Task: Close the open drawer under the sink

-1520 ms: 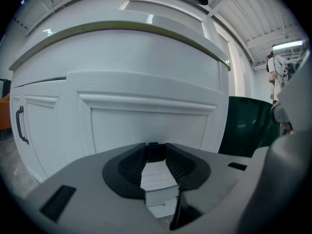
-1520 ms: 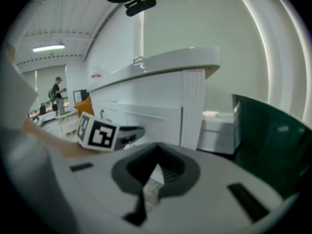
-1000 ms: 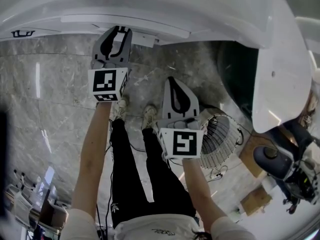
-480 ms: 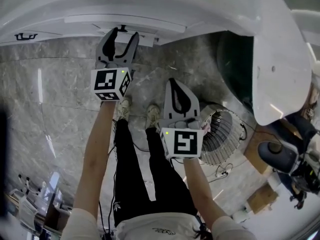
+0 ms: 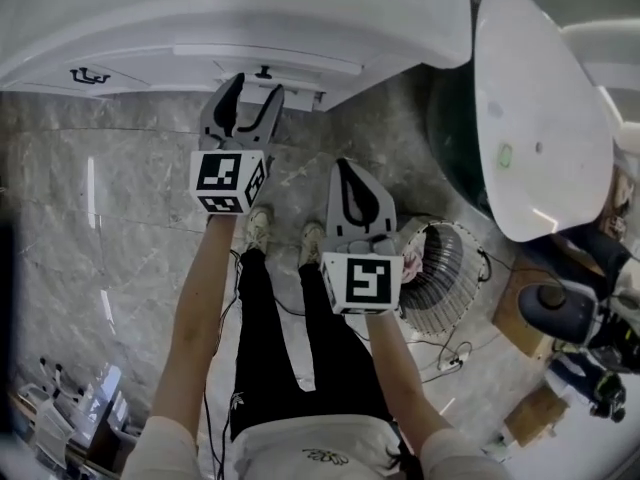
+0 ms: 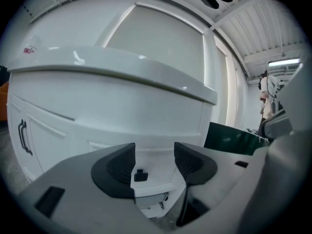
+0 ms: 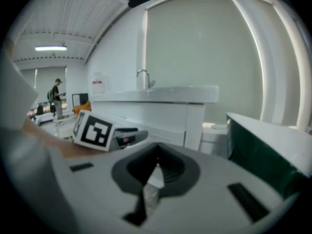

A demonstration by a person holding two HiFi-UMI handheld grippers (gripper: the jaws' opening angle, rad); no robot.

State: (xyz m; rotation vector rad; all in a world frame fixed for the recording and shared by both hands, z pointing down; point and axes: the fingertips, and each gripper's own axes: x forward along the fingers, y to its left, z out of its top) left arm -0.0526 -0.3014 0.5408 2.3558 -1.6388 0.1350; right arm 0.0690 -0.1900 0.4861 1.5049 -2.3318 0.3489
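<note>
Seen from the head camera, looking steeply down, a person stands facing a white sink cabinet [image 5: 330, 18] that fills the top of the frame. The left gripper [image 5: 257, 83], upper centre, points at the drawer [image 5: 300, 65] just under the counter edge.

A second earlier its jaws were narrow and pressed up against the drawer front, hiding the small black knob [image 5: 263, 71]. Now they are opening wide and the gripper has drawn back, so the knob shows bare just beyond the tips, touching neither. In the left gripper view the knob sits low centre between the two dark pads [image 6: 119, 167], apart from both.

The right gripper [image 5: 347, 166], mid-frame, is closed on nothing and hangs over the grey marble floor [image 5: 120, 168], short of the cabinet.

Letting go suggests the push is finished. The drawer front looks nearly flush, but a thin ledge [image 6: 146, 186] shows beneath it, so a full close cannot be confirmed.
</note>
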